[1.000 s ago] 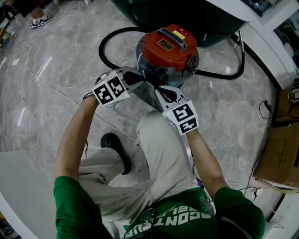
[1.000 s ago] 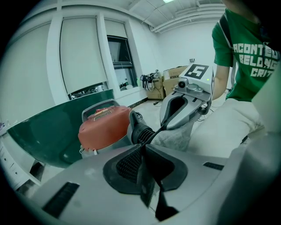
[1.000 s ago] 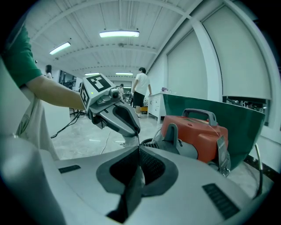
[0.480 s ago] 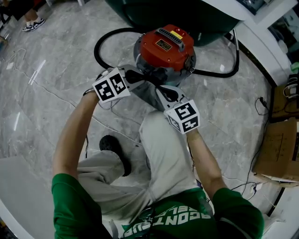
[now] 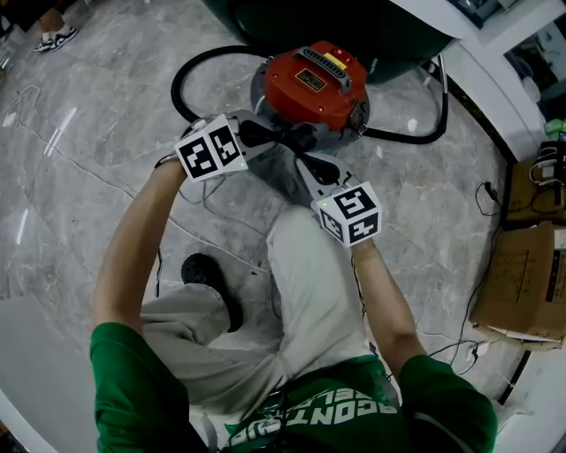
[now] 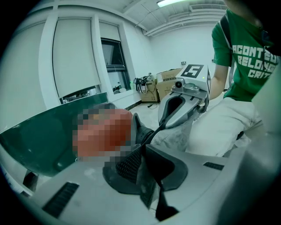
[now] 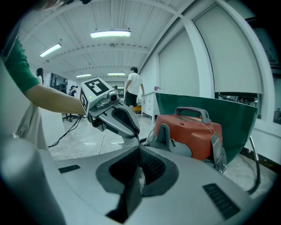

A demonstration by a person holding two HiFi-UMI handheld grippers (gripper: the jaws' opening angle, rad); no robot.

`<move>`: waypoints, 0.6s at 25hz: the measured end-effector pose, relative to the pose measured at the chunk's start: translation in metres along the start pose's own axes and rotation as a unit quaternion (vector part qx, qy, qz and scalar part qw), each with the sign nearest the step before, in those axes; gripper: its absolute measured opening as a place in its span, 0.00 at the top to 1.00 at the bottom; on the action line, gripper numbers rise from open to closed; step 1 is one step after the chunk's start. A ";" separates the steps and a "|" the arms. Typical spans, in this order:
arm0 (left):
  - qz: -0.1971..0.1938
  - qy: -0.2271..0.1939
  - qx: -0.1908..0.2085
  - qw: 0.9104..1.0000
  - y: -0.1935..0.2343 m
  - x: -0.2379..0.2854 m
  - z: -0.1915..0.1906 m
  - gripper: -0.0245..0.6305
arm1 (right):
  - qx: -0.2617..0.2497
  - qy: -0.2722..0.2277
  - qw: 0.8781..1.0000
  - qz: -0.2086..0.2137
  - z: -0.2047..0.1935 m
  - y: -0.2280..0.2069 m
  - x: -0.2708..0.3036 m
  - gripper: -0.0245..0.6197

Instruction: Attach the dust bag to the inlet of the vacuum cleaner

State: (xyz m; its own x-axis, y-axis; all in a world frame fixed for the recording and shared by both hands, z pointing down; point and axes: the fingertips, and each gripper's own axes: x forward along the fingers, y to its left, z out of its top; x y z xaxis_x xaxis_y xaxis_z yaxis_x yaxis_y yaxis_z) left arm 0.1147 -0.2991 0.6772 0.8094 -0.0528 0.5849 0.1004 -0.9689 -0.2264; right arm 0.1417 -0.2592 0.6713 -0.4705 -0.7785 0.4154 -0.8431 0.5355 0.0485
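Note:
The vacuum cleaner [image 5: 314, 81] has a red top and a grey drum and stands on the marble floor; its top also shows in the right gripper view [image 7: 189, 132]. A grey cloth dust bag [image 5: 281, 177] hangs against the drum's near side. My left gripper [image 5: 281, 137] comes in from the left, shut on the bag's upper edge [image 6: 173, 136]. The right gripper [image 5: 303, 162] comes in from the lower right, also shut on the bag's edge. Both tips meet close together at the drum's side, next to a grey inlet fitting [image 7: 163, 133]. The inlet's opening is hidden.
A black hose [image 5: 187, 69] loops around the vacuum on the floor. A dark green tub [image 5: 354, 22] stands right behind it. Cardboard boxes [image 5: 522, 274] and cables lie at the right. The holder's knee [image 5: 309, 265] is just below the grippers. A person [image 7: 134, 88] stands far off.
Both grippers have edged slightly closer to the vacuum's drum, still holding the bag. The head camera has shifted a little.

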 end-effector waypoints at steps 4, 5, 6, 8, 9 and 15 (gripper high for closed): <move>-0.005 0.001 0.006 1.000 0.005 0.006 0.003 0.91 | 0.003 0.000 1.000 -0.005 0.000 -0.006 0.000 0.94; -0.006 0.000 0.006 1.000 0.006 0.008 0.004 0.91 | 0.004 0.000 1.000 -0.007 0.000 -0.008 -0.001 0.94; -0.006 0.000 0.007 1.000 0.007 0.009 0.005 0.91 | 0.006 0.000 1.000 -0.008 -0.001 -0.009 -0.001 0.94; -0.008 -0.001 0.007 1.000 0.009 0.012 0.006 0.91 | 0.008 -0.001 1.000 -0.008 -0.002 -0.013 0.000 0.94; -0.008 -0.002 0.007 1.000 0.011 0.014 0.006 0.91 | 0.007 -0.001 1.000 -0.008 -0.002 -0.015 0.000 0.94; -0.004 -0.008 0.002 1.000 0.016 0.017 0.007 0.91 | 0.006 -0.002 1.000 0.003 -0.001 -0.023 0.002 0.93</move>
State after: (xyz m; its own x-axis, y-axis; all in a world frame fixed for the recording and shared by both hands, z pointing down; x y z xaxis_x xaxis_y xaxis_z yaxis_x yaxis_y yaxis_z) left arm 0.1342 -0.3137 0.6780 0.8179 -0.0413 0.5739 0.1093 -0.9681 -0.2254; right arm 0.1605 -0.2730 0.6722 -0.4773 -0.7766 0.4112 -0.8433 0.5363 0.0341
